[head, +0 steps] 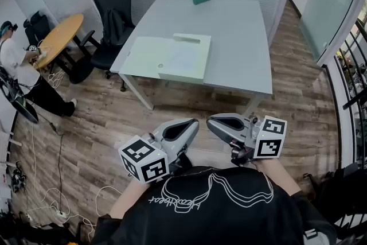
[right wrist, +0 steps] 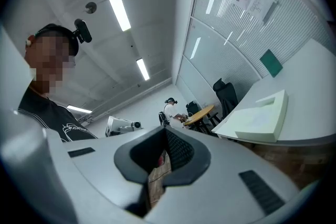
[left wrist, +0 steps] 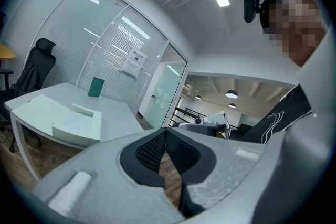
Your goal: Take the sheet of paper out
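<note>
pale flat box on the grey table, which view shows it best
The head view: it looks down on the pale flat box, showing its whole top. The left gripper view and the right gripper view catch it only side-on, small, off to one side.

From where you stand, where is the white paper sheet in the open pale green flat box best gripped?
Probably at its near edge, coming from above on the grey table's near side: the sheet lies flat inside the box, low walls all around it.
</note>
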The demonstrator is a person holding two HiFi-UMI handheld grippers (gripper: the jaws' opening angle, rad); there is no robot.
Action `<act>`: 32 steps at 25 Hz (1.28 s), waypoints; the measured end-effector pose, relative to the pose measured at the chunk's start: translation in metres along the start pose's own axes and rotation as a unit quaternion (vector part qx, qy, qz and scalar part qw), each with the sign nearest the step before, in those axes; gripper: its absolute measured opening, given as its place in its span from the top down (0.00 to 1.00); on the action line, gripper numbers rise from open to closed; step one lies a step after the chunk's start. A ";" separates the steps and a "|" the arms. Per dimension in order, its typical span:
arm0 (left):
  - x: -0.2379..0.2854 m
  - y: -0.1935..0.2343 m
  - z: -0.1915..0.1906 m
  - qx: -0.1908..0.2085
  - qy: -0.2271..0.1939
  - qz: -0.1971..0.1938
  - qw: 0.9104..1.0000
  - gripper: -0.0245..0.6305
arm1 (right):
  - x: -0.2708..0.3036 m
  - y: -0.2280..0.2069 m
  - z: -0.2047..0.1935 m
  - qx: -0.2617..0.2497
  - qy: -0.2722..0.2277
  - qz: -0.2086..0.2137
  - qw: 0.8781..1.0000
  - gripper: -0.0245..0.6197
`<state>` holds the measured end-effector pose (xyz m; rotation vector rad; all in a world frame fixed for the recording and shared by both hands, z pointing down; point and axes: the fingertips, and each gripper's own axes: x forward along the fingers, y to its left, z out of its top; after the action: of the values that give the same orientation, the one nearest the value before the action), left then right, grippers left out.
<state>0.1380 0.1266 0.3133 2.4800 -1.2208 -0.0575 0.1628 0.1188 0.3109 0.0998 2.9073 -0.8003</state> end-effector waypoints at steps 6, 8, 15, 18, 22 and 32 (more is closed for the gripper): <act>0.008 0.073 0.026 -0.012 0.014 -0.012 1.000 0.94 | 0.053 -0.051 0.023 0.006 -0.004 -0.018 1.000 0.95; 0.011 0.102 0.036 -0.023 0.017 -0.016 0.999 0.94 | 0.073 -0.069 0.030 0.011 -0.004 -0.025 1.000 0.95; 0.020 0.195 0.069 -0.048 0.030 -0.038 0.998 0.94 | 0.134 -0.133 0.057 0.023 -0.016 -0.066 0.997 0.95; 0.025 0.231 0.085 -0.049 0.034 -0.049 0.997 0.94 | 0.155 -0.159 0.068 0.024 -0.023 -0.085 0.996 0.95; 0.035 0.271 0.097 -0.052 0.045 -0.064 0.996 0.94 | 0.179 -0.188 0.084 0.025 -0.037 -0.107 0.993 0.95; 0.059 0.337 0.097 -0.048 0.082 -0.102 0.990 0.94 | 0.206 -0.244 0.092 0.025 -0.059 -0.164 0.984 0.95</act>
<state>-0.0997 -0.1360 0.3475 2.4625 -0.8745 0.0339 -0.0551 -0.1318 0.3275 -0.4169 2.8272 -0.8918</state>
